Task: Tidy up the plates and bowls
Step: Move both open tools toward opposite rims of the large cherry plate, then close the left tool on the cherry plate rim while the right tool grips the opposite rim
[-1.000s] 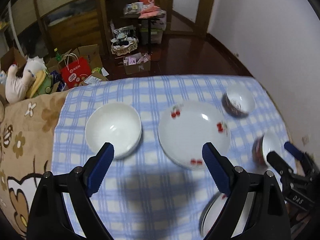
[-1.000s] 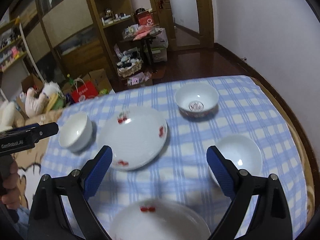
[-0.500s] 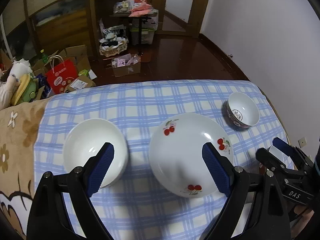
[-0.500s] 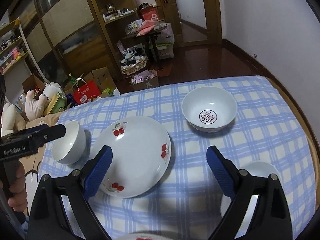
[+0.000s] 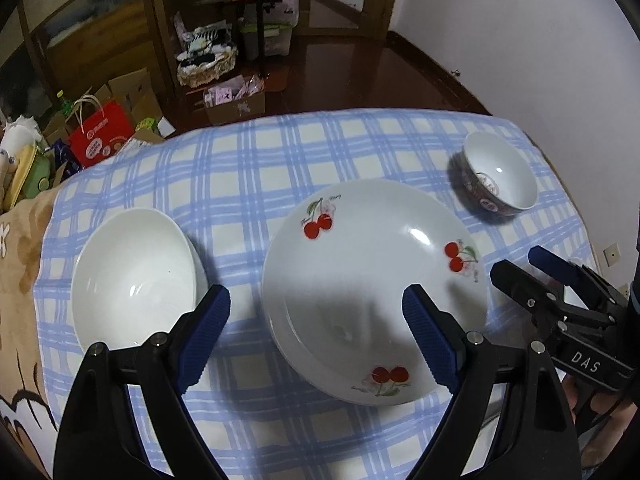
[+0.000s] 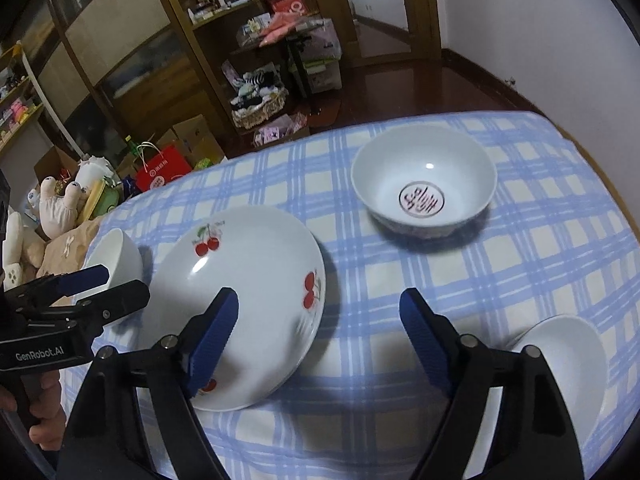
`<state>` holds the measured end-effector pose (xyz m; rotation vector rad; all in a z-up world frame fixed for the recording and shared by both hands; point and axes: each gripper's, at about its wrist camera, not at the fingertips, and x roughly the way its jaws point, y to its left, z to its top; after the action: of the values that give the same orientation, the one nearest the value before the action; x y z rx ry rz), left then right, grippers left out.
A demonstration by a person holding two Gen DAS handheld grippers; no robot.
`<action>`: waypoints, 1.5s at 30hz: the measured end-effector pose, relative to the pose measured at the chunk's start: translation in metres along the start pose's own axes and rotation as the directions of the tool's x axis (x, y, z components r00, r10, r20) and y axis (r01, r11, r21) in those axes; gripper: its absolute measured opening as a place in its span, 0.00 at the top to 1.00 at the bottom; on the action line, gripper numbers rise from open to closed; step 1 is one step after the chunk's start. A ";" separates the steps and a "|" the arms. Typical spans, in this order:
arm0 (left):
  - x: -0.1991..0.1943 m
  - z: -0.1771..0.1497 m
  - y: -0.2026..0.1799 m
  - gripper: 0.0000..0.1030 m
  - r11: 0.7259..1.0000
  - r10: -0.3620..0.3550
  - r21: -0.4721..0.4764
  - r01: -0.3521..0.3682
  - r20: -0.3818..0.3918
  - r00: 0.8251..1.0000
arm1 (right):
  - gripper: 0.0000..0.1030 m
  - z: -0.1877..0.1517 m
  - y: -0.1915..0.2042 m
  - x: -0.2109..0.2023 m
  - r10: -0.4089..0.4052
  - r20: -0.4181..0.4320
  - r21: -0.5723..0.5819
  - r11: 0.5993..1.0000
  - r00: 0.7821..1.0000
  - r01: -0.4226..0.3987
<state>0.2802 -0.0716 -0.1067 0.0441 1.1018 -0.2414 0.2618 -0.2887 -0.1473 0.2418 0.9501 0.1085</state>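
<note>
- Desk (image 5: 256, 160) covered by a blue-and-white checked cloth; four pieces of crockery showing on it across the two views.
- Cherry plate (image 5: 372, 280): white, red cherry prints round the rim, near the middle of the cloth. In the right wrist view the same plate (image 6: 248, 300) lies left of centre.
- Plain white bowl (image 5: 132, 280): left of the cherry plate, close to the cloth's left edge, apart from the plate.
- Patterned bowl (image 6: 424, 188): white inside with a round red mark on its floor, dark pattern outside; upright, toward the far right of the cloth, well apart from the plate.
- Second white bowl (image 6: 568, 356): at the near right, partly hidden behind the right tool's finger.
- Left hand-held gripper (image 5: 316, 320): jaws wide apart, nothing between the pads. Left finger lines up over the gap between white bowl and plate, right finger over the plate's near part; contact cannot be told.
- Right hand-held gripper (image 6: 320, 328): jaws apart, just been closing a little, nothing gripped. Left finger in front of the plate's near edge, right finger over bare cloth.
- Each tool shows in the other's view, at the frame edge; a hand (image 6: 40, 416) grips the left tool's handle.
- Background: dark wood floor, shelving, red paper bag (image 5: 100, 136), cardboard boxes, soft toys.
</note>
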 end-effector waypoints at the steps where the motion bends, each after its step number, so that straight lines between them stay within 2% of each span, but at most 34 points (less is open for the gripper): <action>1: 0.003 -0.001 0.000 0.16 1.000 0.000 -0.005 0.000 -0.007 1.000 | 0.15 -0.001 -0.001 0.002 0.001 -0.005 0.001 1.000 1.000 -0.001; 8: 0.020 -0.007 0.002 0.16 1.000 0.022 -0.002 -0.022 -0.044 0.999 | 0.15 -0.010 0.003 0.016 -0.052 -0.023 -0.036 0.998 0.998 0.051; 15: 0.027 -0.011 0.003 0.16 1.000 0.022 -0.003 -0.022 -0.069 0.997 | 0.16 -0.012 0.003 0.017 -0.064 -0.014 -0.051 0.997 0.998 0.063; 18: 0.030 -0.013 0.005 0.16 0.999 0.028 -0.013 -0.029 -0.076 0.997 | 0.23 -0.012 0.002 0.017 -0.078 -0.013 -0.054 0.996 0.997 0.077; 20: 0.032 -0.014 0.006 0.17 0.999 0.044 -0.016 -0.046 -0.076 0.996 | 0.32 -0.012 -0.001 0.018 -0.079 -0.016 -0.056 0.995 0.997 0.078; 23: 0.035 -0.015 0.006 0.26 0.999 0.043 -0.019 -0.045 -0.087 0.995 | 0.41 -0.010 -0.006 0.018 -0.090 -0.016 -0.046 0.995 0.996 0.089; 25: 0.038 -0.017 0.008 0.27 0.999 0.042 -0.027 -0.045 -0.095 0.995 | 0.43 -0.009 -0.010 0.016 -0.083 -0.015 -0.036 0.996 0.996 0.082; 28: 0.042 -0.019 0.011 0.37 0.998 0.033 -0.043 -0.038 -0.111 0.993 | 0.49 -0.009 -0.011 0.016 -0.085 -0.019 -0.043 0.996 0.996 0.084; 29: 0.044 -0.019 0.011 0.40 0.998 0.027 -0.048 -0.033 -0.118 0.993 | 0.50 -0.009 -0.011 0.016 -0.087 -0.019 -0.043 0.995 0.996 0.086; 34: 0.045 -0.020 0.013 0.40 0.998 0.021 -0.053 -0.028 -0.122 0.992 | 0.50 -0.008 -0.008 0.011 -0.101 0.007 -0.059 0.993 0.995 0.101; 42: 0.050 -0.021 0.016 0.40 0.997 0.012 -0.076 -0.023 -0.134 0.991 | 0.50 -0.006 -0.002 0.006 -0.049 0.039 -0.079 0.996 0.998 0.052; 45: 0.052 -0.023 0.018 0.45 0.996 0.011 -0.083 -0.022 -0.139 0.990 | 0.58 -0.007 0.000 0.009 -0.027 0.032 -0.083 0.996 0.999 0.030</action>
<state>0.2861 -0.0595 -0.1647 -0.0052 1.2480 -0.1789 0.2613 -0.2855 -0.1581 0.1524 0.9159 0.1174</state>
